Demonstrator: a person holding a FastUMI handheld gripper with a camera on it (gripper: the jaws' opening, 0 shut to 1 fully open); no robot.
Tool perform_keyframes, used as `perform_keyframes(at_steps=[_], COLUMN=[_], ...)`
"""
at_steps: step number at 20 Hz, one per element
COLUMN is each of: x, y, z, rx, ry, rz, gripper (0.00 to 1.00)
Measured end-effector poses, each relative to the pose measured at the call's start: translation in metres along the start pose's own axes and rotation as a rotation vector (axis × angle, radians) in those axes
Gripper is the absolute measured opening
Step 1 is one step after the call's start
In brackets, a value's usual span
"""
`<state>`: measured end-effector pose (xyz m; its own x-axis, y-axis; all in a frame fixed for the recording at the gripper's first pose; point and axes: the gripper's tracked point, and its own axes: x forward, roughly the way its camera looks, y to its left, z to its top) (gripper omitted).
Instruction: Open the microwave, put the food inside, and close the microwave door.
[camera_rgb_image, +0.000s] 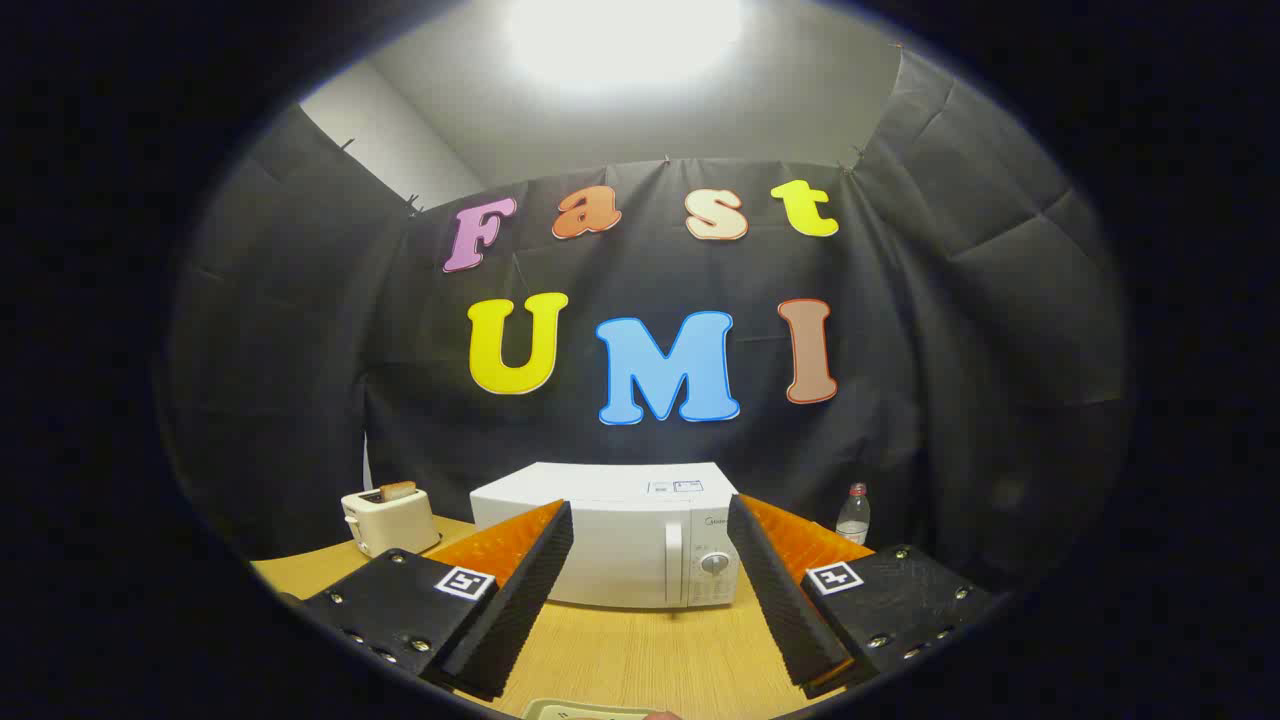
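Note:
A white microwave (620, 540) stands on the wooden table (640, 655), straight beyond my fingers, its door shut. Its vertical handle (673, 563) and a round knob (714, 563) sit at the right of its front. My gripper (650, 530) is open, with nothing between its fingers, and hangs well short of the microwave. Just below the fingers the pale rim of a plate or tray (580, 710) peeks in; what lies on it is hidden.
A cream toaster (385, 520) with a slice of bread in it stands left of the microwave. A small clear bottle (853, 515) stands to its right, by the black cloth wall. Bare wood lies between my fingers and the microwave.

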<state>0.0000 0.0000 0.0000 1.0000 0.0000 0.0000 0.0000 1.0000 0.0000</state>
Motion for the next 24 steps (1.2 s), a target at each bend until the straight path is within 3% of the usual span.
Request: perform_keyframes(at_steps=[16,24], x=[-0.003,0.041], y=[-0.017,-0.022], z=[0.009,-0.01], rx=[-0.013,-0.023], ry=[-0.027,0.0], rz=[-0.056,-0.044], gripper=[0.98,0.98])
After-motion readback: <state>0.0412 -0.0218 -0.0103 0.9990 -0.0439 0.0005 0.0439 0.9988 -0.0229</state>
